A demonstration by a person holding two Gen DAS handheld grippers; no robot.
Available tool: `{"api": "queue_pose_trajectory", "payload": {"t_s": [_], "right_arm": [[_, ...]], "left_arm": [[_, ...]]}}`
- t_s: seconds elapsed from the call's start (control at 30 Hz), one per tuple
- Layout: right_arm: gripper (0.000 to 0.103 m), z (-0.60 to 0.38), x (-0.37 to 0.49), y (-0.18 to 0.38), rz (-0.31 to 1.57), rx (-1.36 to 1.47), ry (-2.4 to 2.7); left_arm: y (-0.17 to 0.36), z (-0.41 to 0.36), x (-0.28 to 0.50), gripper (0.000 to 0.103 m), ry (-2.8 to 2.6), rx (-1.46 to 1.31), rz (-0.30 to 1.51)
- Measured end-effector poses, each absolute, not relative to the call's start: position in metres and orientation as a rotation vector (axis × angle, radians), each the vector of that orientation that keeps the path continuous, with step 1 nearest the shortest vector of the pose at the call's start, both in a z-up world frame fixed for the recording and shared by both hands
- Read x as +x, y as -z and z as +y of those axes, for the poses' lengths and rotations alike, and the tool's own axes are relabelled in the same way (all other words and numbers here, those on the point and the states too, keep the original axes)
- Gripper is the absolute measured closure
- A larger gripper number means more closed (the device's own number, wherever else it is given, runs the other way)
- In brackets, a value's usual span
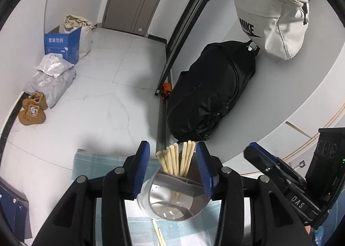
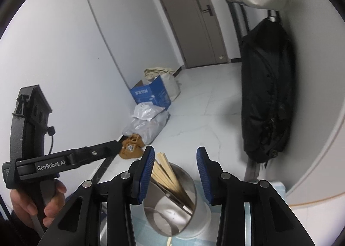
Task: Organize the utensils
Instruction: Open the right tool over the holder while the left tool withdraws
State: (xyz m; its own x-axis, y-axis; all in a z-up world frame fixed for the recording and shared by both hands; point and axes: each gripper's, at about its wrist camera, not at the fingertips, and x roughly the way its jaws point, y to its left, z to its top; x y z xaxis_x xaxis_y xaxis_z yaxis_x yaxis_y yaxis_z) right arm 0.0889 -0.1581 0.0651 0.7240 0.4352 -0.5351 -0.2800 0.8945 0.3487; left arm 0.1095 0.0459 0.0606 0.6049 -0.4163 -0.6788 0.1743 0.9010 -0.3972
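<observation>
Chopsticks (image 1: 176, 159) stand bundled in a round steel holder (image 1: 172, 203) on the checked cloth of the desk (image 1: 90, 164), their long axes steeply upright and leaning, square ends fanned up and away from both cameras, lower ends down in the cup. About 8 tops show in the left wrist view, though the exact count is hard to tell; 1 more chopstick (image 1: 158, 233) lies flat on the cloth just in front of the holder. The left hand-held gripper (image 1: 172, 155) has its 2 blue pads partly apart on either side of the bundle, gripping nothing. The right hand-held gripper (image 2: 175, 164) is likewise partly open, the sticks rising just beside its left pad, nothing clamped. There is 1 holder and 2 hand-held grippers.
</observation>
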Motion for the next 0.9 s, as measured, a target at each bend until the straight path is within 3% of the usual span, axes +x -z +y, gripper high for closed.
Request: {"api": "queue_pose_trajectory", "payload": {"t_s": [0.07, 0.13, 0.3, 0.43, 0.57, 0.9], "right_arm": [[0.059, -0.162, 0.082, -0.065, 0.655, 0.264, -0.387], [0.056, -0.165, 0.076, -0.066, 0.653, 0.268, -0.383], [0.05, -0.166, 0.054, -0.069, 0.634, 0.268, -0.381], [0.042, -0.165, 0.035, -0.07, 0.615, 0.272, -0.388], [0.04, -0.163, 0.022, -0.065, 0.611, 0.269, -0.395], [0.028, -0.158, -0.01, -0.045, 0.603, 0.247, -0.387]], "left_arm": [[-0.062, 0.046, 0.103, 0.048, 0.327, -0.291, 0.85], [-0.064, 0.048, 0.096, 0.042, 0.314, -0.285, 0.837], [-0.066, 0.048, 0.079, 0.041, 0.276, -0.239, 0.816], [-0.068, 0.048, 0.062, 0.034, 0.221, -0.187, 0.782], [-0.069, 0.045, 0.046, 0.027, 0.192, -0.131, 0.743], [-0.047, 0.042, 0.023, 0.026, 0.133, -0.077, 0.742]]}}
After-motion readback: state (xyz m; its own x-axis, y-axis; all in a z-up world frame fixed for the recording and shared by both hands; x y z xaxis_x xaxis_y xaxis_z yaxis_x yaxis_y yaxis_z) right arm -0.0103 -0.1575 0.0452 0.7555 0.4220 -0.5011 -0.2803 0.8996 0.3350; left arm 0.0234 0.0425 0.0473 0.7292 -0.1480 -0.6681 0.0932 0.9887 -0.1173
